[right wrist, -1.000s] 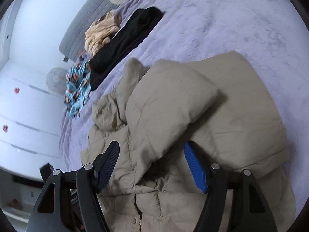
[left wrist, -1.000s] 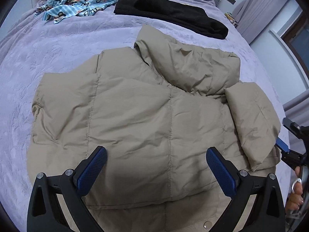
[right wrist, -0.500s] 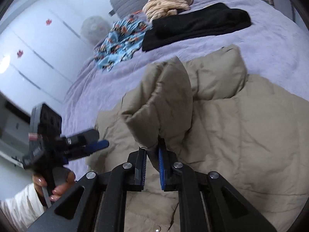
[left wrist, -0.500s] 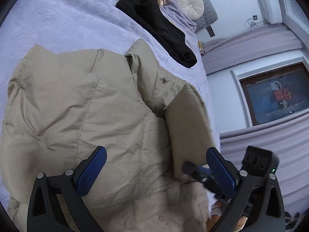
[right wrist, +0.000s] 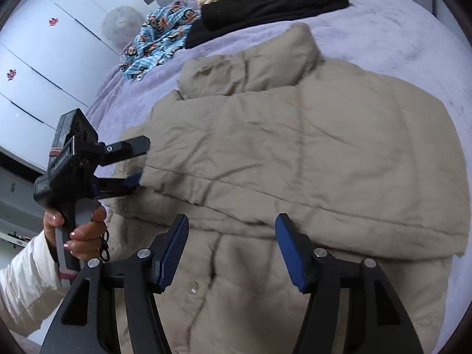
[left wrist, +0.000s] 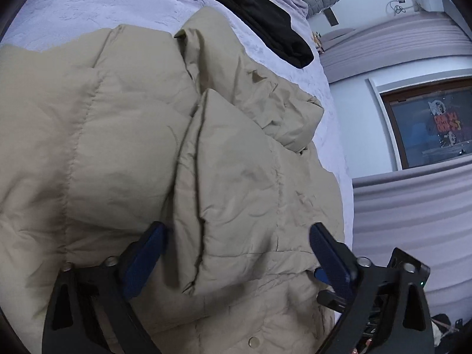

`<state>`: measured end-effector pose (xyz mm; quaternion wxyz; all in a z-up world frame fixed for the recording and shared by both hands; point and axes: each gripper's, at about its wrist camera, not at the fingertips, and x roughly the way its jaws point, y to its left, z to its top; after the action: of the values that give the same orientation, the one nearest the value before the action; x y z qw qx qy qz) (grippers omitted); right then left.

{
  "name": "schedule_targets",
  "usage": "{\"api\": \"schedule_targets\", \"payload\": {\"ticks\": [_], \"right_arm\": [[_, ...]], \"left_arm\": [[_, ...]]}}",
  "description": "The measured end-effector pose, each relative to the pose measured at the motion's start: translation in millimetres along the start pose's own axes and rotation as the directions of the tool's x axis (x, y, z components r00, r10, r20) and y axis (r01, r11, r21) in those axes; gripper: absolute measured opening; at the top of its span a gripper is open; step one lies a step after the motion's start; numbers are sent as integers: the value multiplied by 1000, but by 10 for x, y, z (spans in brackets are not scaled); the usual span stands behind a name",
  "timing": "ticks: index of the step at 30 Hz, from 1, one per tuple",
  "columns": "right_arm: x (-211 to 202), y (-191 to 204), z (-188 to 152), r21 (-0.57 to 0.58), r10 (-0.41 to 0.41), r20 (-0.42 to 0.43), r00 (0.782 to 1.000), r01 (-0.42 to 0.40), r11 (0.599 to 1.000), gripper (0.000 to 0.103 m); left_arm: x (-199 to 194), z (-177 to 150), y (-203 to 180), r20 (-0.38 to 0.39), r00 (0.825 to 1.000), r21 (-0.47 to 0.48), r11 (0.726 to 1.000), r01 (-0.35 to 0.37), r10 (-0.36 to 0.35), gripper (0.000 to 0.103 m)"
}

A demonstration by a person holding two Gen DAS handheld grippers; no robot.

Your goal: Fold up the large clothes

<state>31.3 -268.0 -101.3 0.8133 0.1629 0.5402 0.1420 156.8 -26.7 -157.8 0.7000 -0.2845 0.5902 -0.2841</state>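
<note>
The tan puffer jacket (right wrist: pixel 309 153) lay spread on the lavender bed (right wrist: pixel 383 29), one sleeve (left wrist: pixel 236 183) folded across its body. The right gripper (right wrist: pixel 231 250) hovered over it with jaws spread and holding nothing. The left gripper (left wrist: pixel 236 253) was likewise spread wide above the folded sleeve.

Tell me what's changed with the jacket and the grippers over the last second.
The right gripper pinched the beige jacket's sleeve, carried it across the jacket's body, then let go and now stands open. The left gripper stayed open throughout. The black garment hasn't moved.
</note>
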Motion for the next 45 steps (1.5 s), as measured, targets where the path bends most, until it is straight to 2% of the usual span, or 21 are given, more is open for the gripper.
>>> {"api": "schedule_targets", "payload": {"ticks": [1, 3, 5, 9, 11, 13, 15, 16, 19, 21, 24, 26, 28, 31, 33, 35, 37, 39, 40, 43, 45], "right_arm": [[-24, -90, -60, 5, -22, -13, 1000, 22, 1000, 65], [-40, -239, -157, 8, -70, -33, 997, 71, 997, 65], [-59, -343, -216, 7, -103, -33, 994, 103, 995, 65], [-147, -533, -180, 2, -162, 10, 987, 162, 987, 65], [-204, -650, -148, 1, -205, 34, 978, 205, 979, 65], [-285, -800, -108, 18, -240, 56, 969, 239, 971, 65], [-390, -1002, -99, 52, -275, 82, 958, 272, 961, 62], [-407, -1097, -89, 73, -261, 88, 961, 255, 964, 61], [-275, -1309, -101, 92, -267, 59, 962, 261, 961, 55], [-133, -1340, -119, 65, -272, 43, 961, 269, 961, 54], [-90, -1340, -119, 64, -283, 47, 958, 279, 958, 55], [-87, -1341, -117, 60, -278, 49, 959, 275, 960, 54], [-87, -1347, -116, 60, -270, 48, 962, 268, 962, 54], [-167, -1316, -133, 81, -277, 31, 960, 274, 958, 56], [-239, -1164, -134, 62, -302, 20, 953, 300, 952, 59], [-357, -987, -251, 27, -320, 24, 947, 319, 947, 73], [-498, -803, -401, -13, -283, 33, 958, 284, 959, 73], [-673, -674, -463, -28, -253, 77, 964, 256, 966, 73], [-760, -657, -428, -14, -249, 103, 963, 252, 968, 72], [-797, -781, -119, 73, -236, 129, 963, 228, 971, 20], [-712, -896, 137, 120, -223, 150, 963, 206, 971, 19]], "left_arm": [[54, 8, 3, -16, 1000, -6, 1000, 13, -13, 40], [160, 34, -64, -43, 999, -33, 999, 26, -28, 10], [88, 31, -222, -2, 1000, 5, 1000, 17, -17, 10], [-348, 12, -490, 121, 987, 80, 992, 93, -102, 10], [-560, 1, -469, 165, 980, 84, 991, 102, -115, 10], [-635, -19, -396, 176, 982, 91, 995, 51, -66, 10], [-545, -56, -262, 137, 991, 75, 997, -8, -2, 10], [-493, -94, -176, 113, 993, 73, 996, -41, 33, 10], [-154, -235, 16, 47, 982, 84, 978, -188, 185, 10], [-68, -294, 119, 42, 980, 61, 978, -199, 196, 11], [-140, -288, 162, 55, 974, 24, 975, -221, 219, 15], [-263, -289, 191, 62, 962, 28, 963, -269, 267, 15], [-419, -305, 189, 77, 941, 35, 943, -332, 329, 15], [-659, -327, 182, 122, 891, 56, 893, -446, 437, 15], [-836, -333, 171, 157, 881, 61, 886, -460, 446, 15], [-954, -331, 150, 183, 877, 50, 886, -460, 445, 15], [-1023, -328, 75, 212, 885, 45, 900, -433, 415, 15], [-1050, -318, -5, 231, 895, 61, 913, -404, 381, 15], [-1009, -309, -67, 236, 899, 76, 915, -397, 370, 15], [-702, -242, -261, 247, 886, 127, 893, -431, 392, 15], [-495, -197, -299, 248, 878, 144, 881, -451, 408, 15]]}}
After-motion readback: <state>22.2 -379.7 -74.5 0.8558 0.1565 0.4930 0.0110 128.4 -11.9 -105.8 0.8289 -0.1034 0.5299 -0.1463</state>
